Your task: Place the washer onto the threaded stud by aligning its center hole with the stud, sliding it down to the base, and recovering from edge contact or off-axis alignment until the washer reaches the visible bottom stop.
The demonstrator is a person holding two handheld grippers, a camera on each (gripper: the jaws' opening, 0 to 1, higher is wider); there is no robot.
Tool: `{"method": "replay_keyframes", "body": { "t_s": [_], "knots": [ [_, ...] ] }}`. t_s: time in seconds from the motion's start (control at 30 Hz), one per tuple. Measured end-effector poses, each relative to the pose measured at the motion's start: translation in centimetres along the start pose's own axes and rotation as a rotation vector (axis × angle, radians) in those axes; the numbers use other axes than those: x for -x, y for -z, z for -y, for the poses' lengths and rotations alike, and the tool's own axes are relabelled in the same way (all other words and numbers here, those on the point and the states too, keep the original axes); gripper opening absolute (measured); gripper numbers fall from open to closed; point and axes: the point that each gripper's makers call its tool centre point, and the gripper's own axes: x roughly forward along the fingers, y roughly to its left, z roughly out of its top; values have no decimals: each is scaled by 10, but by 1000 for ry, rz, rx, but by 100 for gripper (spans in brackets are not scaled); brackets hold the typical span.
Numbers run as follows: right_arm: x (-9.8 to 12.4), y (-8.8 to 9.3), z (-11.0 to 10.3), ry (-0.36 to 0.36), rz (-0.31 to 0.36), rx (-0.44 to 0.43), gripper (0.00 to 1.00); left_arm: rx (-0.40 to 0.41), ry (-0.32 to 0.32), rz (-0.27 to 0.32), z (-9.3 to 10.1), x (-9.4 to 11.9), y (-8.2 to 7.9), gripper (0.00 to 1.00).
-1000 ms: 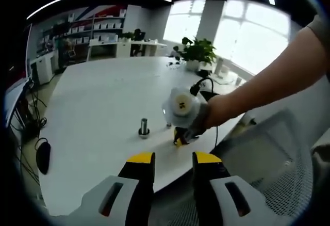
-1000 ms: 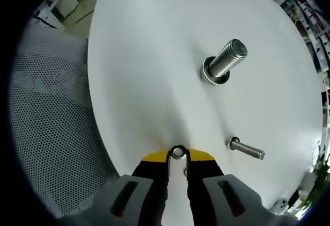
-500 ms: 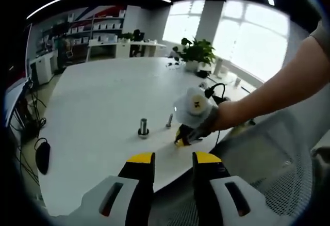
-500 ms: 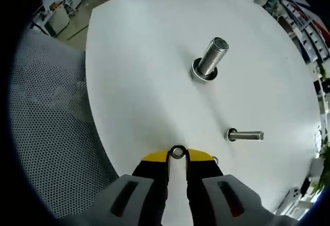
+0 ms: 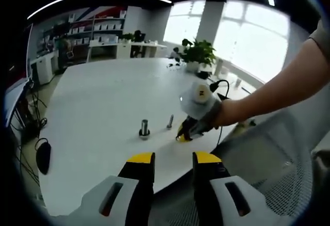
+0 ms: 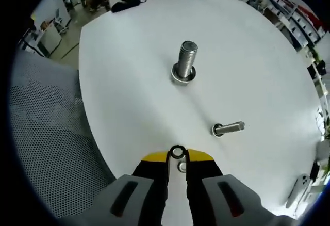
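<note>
Washer (image 6: 178, 152) is held between the yellow tips of the right tongs (image 6: 178, 156), which are closed narrow on its rim, and it stays above the white tabletop (image 6: 129, 81) near the edge. Just under it I see a second small ring, maybe its shadow or another washer; I cannot tell which. Ahead of it, well apart, the threaded stud (image 6: 186, 61) stands upright on its wide base. A smaller bolt (image 6: 227, 128) is between the washer and the stud, off to the right side, and it looks tilted or lying in the right gripper view. A grey mesh chair (image 6: 46, 148) is beside the tabletop edge.

In the left gripper view, the left tongs (image 5: 173, 160) are a little open with nothing between the yellow tips, and they hang over the near edge of the tabletop (image 5: 93, 107). Farther out, a person's arm (image 5: 273, 86) reaches in from the right with the right tongs (image 5: 183, 134) low over the tabletop. The stud (image 5: 144, 128) and the small bolt (image 5: 169, 122) stand just to the left of them. A green plant (image 5: 196, 50) is at the far end, and a dark mouse-like thing (image 5: 43, 156) lies at the left.
</note>
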Motion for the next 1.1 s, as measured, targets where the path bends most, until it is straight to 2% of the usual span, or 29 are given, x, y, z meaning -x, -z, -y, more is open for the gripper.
{"method": "replay_keyframes", "body": {
  "t_s": [0.17, 0.4, 0.57, 0.7, 0.9, 1.1],
  "knots": [
    [10, -1, 15, 22, 32, -20, 13, 1, -2, 0, 0, 0, 1, 27],
    [25, -13, 39, 71, 98, -61, 13, 1, -3, 2, -1, 0, 0, 27],
    [34, -25, 52, 107, 139, -51, 13, 3, -6, 1, -1, 0, 0, 27],
    [37, -31, 52, 113, 163, -60, 13, 3, -8, 0, -1, 0, 1, 27],
    [38, -38, 50, 141, 201, -11, 13, 4, -10, 0, -2, 0, 1, 27],
    [34, -44, 53, 134, 192, -8, 13, 4, -12, -1, -2, 0, 0, 27]
  ]
}}
